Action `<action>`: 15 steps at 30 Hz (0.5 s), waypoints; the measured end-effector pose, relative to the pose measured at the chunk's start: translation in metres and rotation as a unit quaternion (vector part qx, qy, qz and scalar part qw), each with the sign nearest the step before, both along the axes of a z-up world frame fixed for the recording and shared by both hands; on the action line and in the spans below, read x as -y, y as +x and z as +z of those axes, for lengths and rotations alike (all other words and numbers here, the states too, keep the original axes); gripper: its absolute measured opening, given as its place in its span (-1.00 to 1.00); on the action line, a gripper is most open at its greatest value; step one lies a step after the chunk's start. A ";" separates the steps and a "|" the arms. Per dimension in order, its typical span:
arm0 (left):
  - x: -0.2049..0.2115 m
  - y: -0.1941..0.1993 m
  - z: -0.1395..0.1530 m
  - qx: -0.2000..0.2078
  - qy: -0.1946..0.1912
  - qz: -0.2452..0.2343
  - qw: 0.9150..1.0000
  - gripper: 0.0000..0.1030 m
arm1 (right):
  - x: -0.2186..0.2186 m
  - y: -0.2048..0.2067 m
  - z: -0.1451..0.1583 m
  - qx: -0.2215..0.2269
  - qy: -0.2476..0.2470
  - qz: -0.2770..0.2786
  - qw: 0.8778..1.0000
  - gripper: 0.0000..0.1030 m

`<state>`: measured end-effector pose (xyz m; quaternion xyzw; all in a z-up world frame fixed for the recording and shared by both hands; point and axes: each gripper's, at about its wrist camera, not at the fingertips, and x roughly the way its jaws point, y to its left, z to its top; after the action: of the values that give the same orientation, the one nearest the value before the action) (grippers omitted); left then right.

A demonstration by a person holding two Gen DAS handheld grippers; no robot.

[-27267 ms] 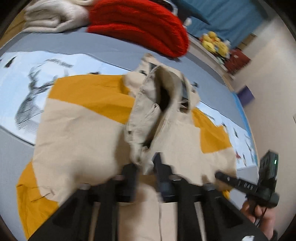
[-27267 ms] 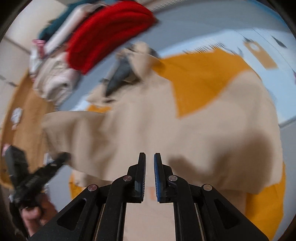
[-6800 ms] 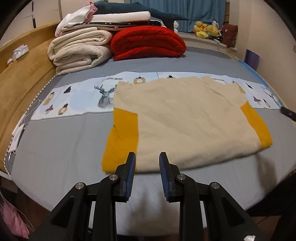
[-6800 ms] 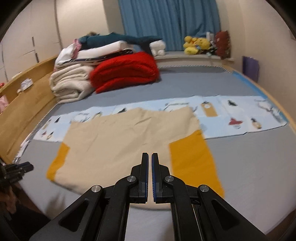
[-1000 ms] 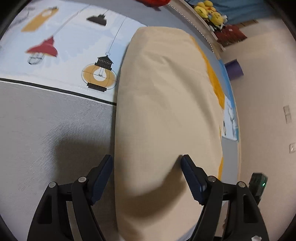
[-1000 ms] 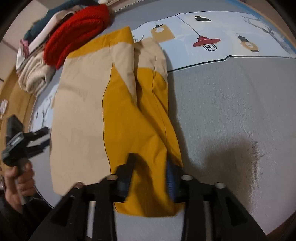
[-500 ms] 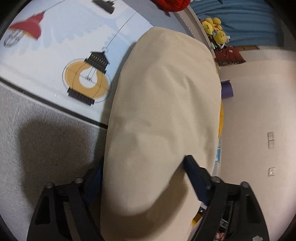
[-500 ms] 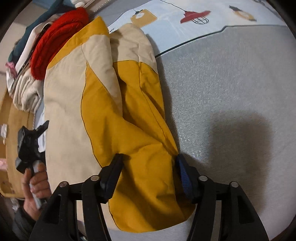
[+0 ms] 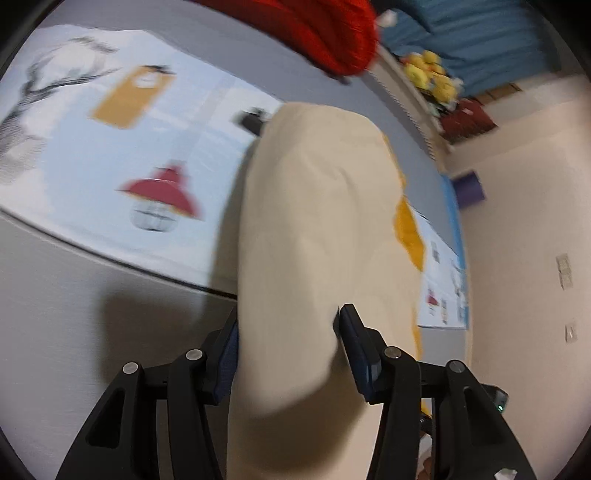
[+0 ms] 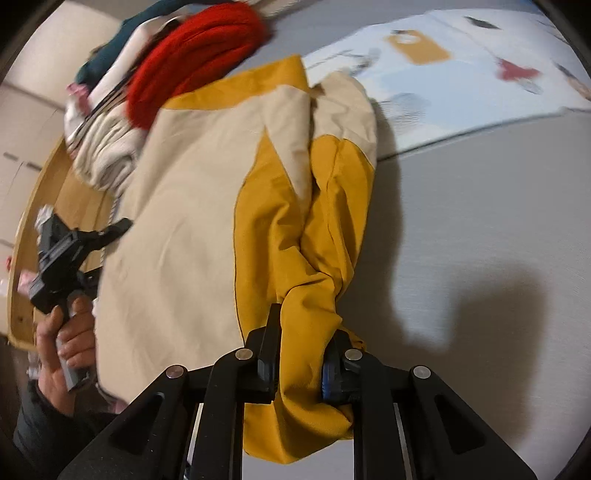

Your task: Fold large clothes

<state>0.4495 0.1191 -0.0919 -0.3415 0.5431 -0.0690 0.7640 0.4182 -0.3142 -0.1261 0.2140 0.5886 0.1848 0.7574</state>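
Right gripper [image 10: 301, 343], nearest in its own view: fingers have just been closing and are clenched on a bunched yellow corner of the garment [image 10: 207, 206], cloth gathered and creased between the pads, a loose fold hanging below them.

Left gripper [image 9: 286, 339], nearest in its own view: fingers have just been closing too, now pressed against either side of a thick beige fold of the same garment [image 9: 314, 229], which fills the gap between them and bulges over the pads. In the right wrist view the left gripper [image 10: 74, 251] shows at the garment's far edge, a hand [image 10: 70, 332] wrapped round its handle; its fingertips are blurred there.

The garment, beige with yellow panels, lies folded lengthwise in a long narrow strip on the grey bed [image 10: 480, 206], running away from both grippers. The near end is held at both corners. The far end lies across a pale blue printed runner [image 9: 122, 147] with lamp and tag motifs, which crosses the bed.

Beyond the garment: a red quilt [image 10: 195, 48] folded on the bed, with cream blankets [image 10: 103, 147] stacked beside it against a wooden bed frame [image 10: 48, 206].

Farthest, left wrist view: yellow plush toys [image 9: 432, 74] on a ledge under a blue curtain [image 9: 480, 33]. Both views motion-blurred.
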 end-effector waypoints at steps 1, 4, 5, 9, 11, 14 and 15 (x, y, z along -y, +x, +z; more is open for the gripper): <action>-0.009 -0.001 -0.002 -0.007 0.003 0.010 1.000 -0.10 | -0.011 0.000 0.001 0.002 0.003 0.008 1.000 -0.67; -0.028 -0.002 0.000 -0.008 0.004 0.024 1.000 -0.10 | -0.038 -0.003 0.000 0.000 -0.007 0.026 1.000 -0.67; -0.028 0.000 0.005 -0.012 0.014 0.022 1.000 -0.10 | -0.045 -0.007 0.000 0.000 -0.010 0.029 1.000 -0.67; -0.011 -0.034 0.031 0.011 0.065 -0.046 0.997 -0.10 | -0.054 -0.005 0.002 -0.010 -0.028 0.013 0.999 -0.67; 0.004 -0.067 0.044 0.042 0.086 -0.102 0.990 -0.10 | -0.052 -0.006 -0.001 -0.027 -0.031 -0.004 0.999 -0.67; 0.041 -0.090 0.029 0.029 0.142 -0.183 0.972 -0.07 | -0.046 -0.010 0.000 -0.027 -0.048 -0.002 0.998 -0.66; 0.053 -0.093 0.018 0.016 0.176 -0.206 0.962 -0.07 | -0.047 -0.013 0.002 -0.024 -0.056 -0.001 0.998 -0.64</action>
<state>0.3564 0.0662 -0.0740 -0.0813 0.5931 -0.1336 0.7898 0.4053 -0.2673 -0.1243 0.1763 0.6160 0.1456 0.7538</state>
